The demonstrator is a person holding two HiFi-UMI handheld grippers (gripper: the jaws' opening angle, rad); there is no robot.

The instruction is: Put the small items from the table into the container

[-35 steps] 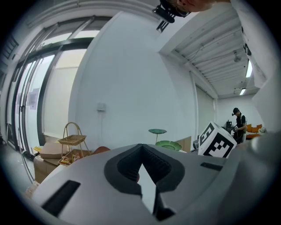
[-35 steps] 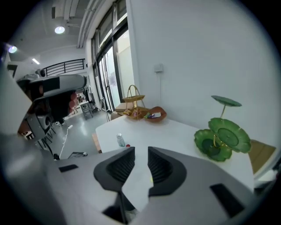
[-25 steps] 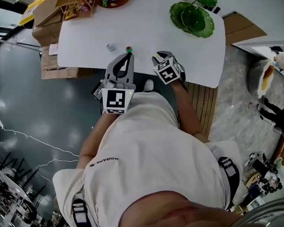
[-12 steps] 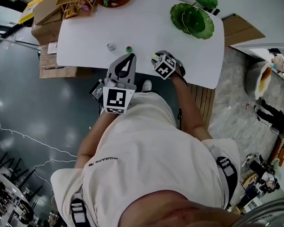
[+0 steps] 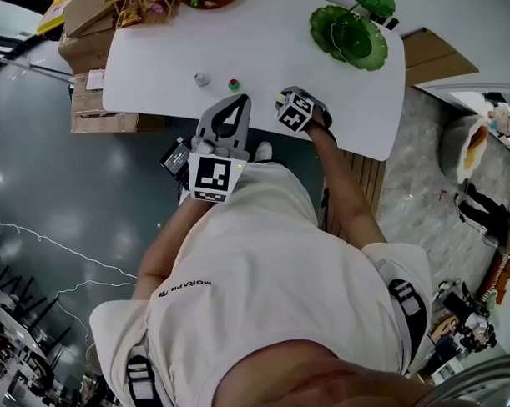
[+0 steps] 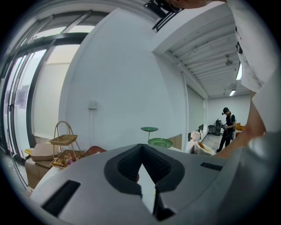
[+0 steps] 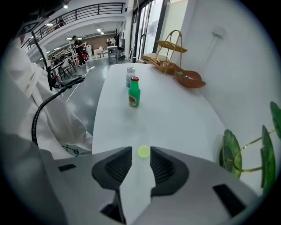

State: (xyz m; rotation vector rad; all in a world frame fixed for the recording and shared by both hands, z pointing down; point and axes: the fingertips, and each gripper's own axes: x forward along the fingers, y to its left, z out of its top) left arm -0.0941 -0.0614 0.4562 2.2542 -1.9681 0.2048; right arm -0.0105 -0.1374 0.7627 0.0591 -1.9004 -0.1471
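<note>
On the white table (image 5: pixel 274 39) stand a small green bottle with a red cap (image 5: pixel 233 84) (image 7: pixel 134 93) and a small clear bottle (image 5: pixel 201 78) (image 7: pixel 130 75). My right gripper (image 5: pixel 290 103) (image 7: pixel 141 154) points steeply down at the table's near edge. Its jaws are open, and a small yellow-green round thing (image 7: pixel 143 151) lies on the table between the fingertips, untouched. My left gripper (image 5: pixel 237 99) (image 6: pixel 141 147) sits at the near edge just short of the green bottle, shut and empty.
A brown bowl (image 7: pixel 189 78) and a wire basket stand (image 7: pixel 169 52) are at the table's far left end. A green tiered dish (image 5: pixel 352 36) (image 7: pixel 232 149) stands at the right end. Cardboard boxes (image 5: pixel 87 46) lie beside the table.
My right gripper has sunk toward the table's near edge and rolled. The left gripper has hardly moved.
</note>
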